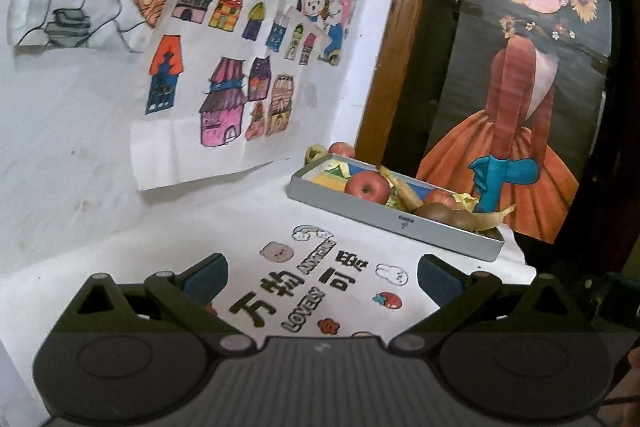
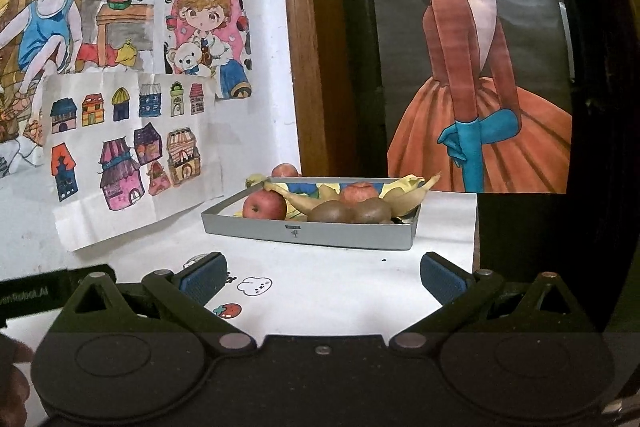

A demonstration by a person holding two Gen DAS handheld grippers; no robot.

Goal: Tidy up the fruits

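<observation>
Where matte and shallow, grey rectangular tray (image 2: 344, 235) of round apples (image 2: 265, 206).

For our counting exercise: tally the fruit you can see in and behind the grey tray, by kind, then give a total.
Red apples: 3
Brown kiwis: 2
Bananas: 2
Yellow-green fruit behind the grey tray, kind unclear: 1
Total: 8

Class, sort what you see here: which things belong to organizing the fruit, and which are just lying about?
Job: tray, apples, kiwis, bananas, apple behind tray.

Lying about: house drawings, dress poster, table stickers.
</observation>
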